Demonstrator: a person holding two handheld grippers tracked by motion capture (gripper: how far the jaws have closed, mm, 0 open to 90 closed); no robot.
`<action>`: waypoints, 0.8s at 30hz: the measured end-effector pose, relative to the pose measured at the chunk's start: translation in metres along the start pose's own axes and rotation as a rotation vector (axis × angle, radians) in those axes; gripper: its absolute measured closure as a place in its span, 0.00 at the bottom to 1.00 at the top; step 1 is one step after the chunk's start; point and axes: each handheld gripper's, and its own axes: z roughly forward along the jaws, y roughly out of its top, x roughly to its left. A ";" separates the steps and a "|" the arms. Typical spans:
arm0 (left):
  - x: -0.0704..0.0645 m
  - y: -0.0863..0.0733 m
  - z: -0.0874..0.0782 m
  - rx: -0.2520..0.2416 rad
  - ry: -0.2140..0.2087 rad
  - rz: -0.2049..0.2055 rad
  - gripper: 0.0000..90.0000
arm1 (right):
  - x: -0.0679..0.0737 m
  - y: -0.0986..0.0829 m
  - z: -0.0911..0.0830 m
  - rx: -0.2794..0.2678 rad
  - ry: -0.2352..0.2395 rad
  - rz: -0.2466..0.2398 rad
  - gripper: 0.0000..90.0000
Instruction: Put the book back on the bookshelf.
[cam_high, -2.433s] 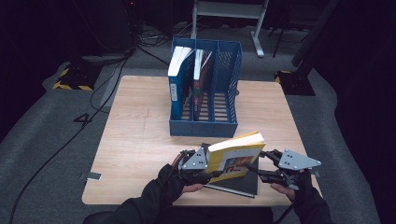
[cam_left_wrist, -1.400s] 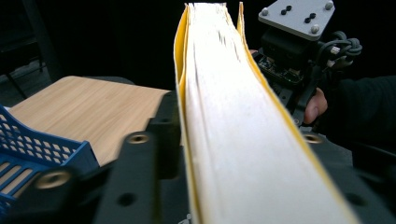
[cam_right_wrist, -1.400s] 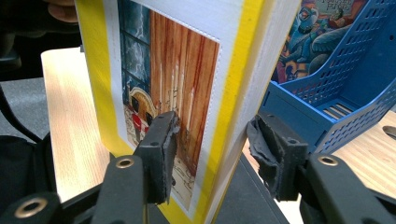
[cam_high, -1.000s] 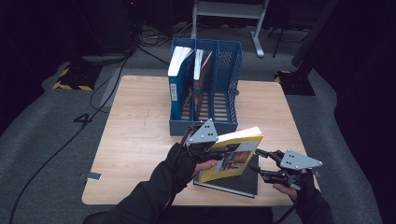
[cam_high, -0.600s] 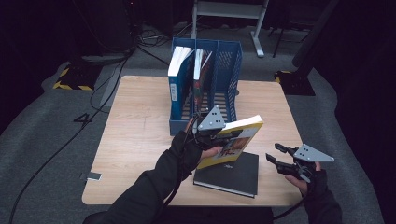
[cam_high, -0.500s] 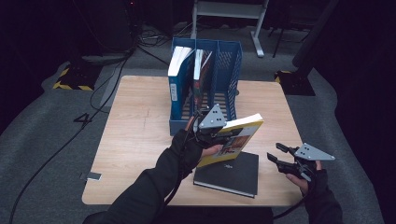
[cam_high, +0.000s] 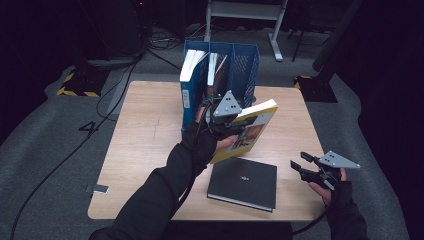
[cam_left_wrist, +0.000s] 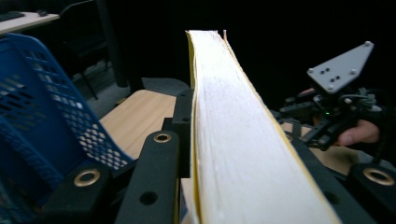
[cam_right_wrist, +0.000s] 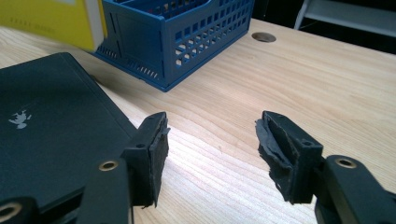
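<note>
My left gripper (cam_high: 226, 122) is shut on a yellow book (cam_high: 247, 131), held tilted in the air just in front of the blue file rack (cam_high: 220, 80). The book's white page edge (cam_left_wrist: 233, 140) runs up between the black jaws in the left gripper view. A black book (cam_high: 243, 183) lies flat near the table's front edge. My right gripper (cam_high: 301, 167) hovers open to the right of the black book, low over the wood. In the right gripper view the jaws (cam_right_wrist: 210, 144) stand wide apart with nothing between them, the black book (cam_right_wrist: 46, 140) at their left.
The blue rack (cam_right_wrist: 187, 32) holds upright books (cam_high: 192, 67) in its left slots; its right slot looks free. The wooden table (cam_high: 145, 135) has bare room on the left. Cables and a metal stand (cam_high: 245, 12) lie on the floor behind.
My left gripper has lifted the yellow book off the black book and carried it up toward the rack. My right gripper has let go and moved off to the right.
</note>
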 end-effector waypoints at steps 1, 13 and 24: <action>0.002 0.001 -0.001 -0.001 0.009 -0.004 0.83 | 0.000 0.000 0.000 0.002 0.001 0.004 0.48; 0.031 0.017 -0.014 -0.027 0.125 -0.044 0.83 | 0.000 -0.002 0.004 0.020 0.002 0.010 0.48; 0.056 0.026 -0.025 -0.016 0.270 -0.102 0.83 | 0.001 -0.003 0.006 0.037 -0.008 0.003 0.48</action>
